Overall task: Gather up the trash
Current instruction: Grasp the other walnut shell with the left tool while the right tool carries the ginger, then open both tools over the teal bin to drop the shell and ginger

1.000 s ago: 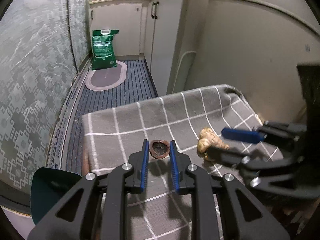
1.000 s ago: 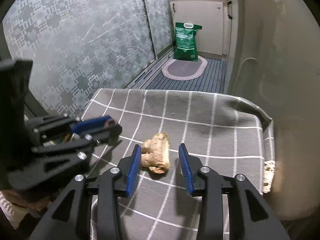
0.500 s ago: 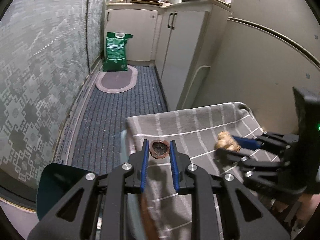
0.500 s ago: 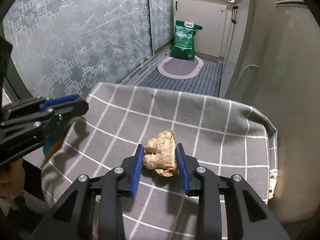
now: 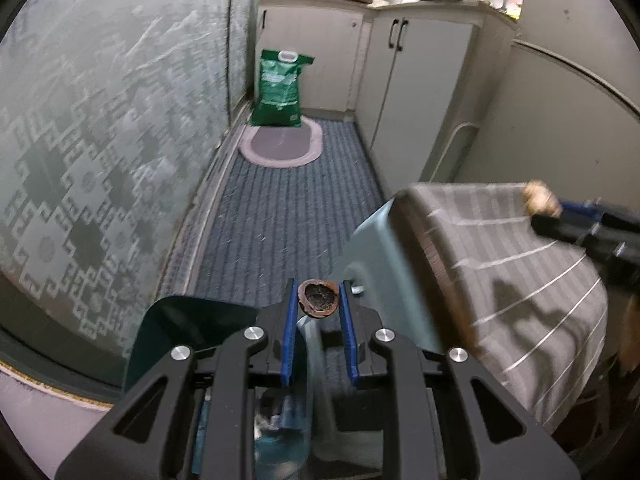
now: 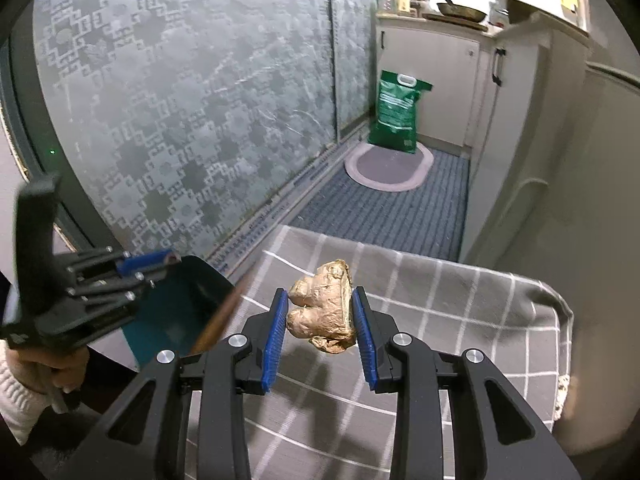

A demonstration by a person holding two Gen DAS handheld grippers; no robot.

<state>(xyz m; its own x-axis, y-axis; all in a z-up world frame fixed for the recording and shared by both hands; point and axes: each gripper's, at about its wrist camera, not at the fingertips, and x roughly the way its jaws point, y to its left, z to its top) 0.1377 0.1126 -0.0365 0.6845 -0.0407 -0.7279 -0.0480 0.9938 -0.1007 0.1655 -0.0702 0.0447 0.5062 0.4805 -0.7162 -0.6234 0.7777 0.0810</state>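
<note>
My left gripper (image 5: 319, 300) is shut on a brown walnut shell half (image 5: 319, 298) and holds it off the left side of the table, above the dark teal bin (image 5: 180, 340) on the floor. My right gripper (image 6: 321, 312) is shut on a tan piece of ginger (image 6: 324, 312), lifted above the grey checked tablecloth (image 6: 440, 320). In the left wrist view the ginger (image 5: 540, 199) and right gripper (image 5: 576, 216) show at the far right. In the right wrist view the left gripper (image 6: 160, 258) is over the bin (image 6: 176, 312).
A patterned glass sliding door (image 6: 180, 120) runs along the left. A green bag (image 5: 280, 88) and an oval mat (image 5: 280, 146) lie at the far end of the striped floor (image 5: 280, 220). White cabinets (image 5: 420, 80) stand on the right.
My left gripper has carried the walnut shell off the table to the left, over the bin. My right gripper has closed on the ginger and lifted it from the cloth.
</note>
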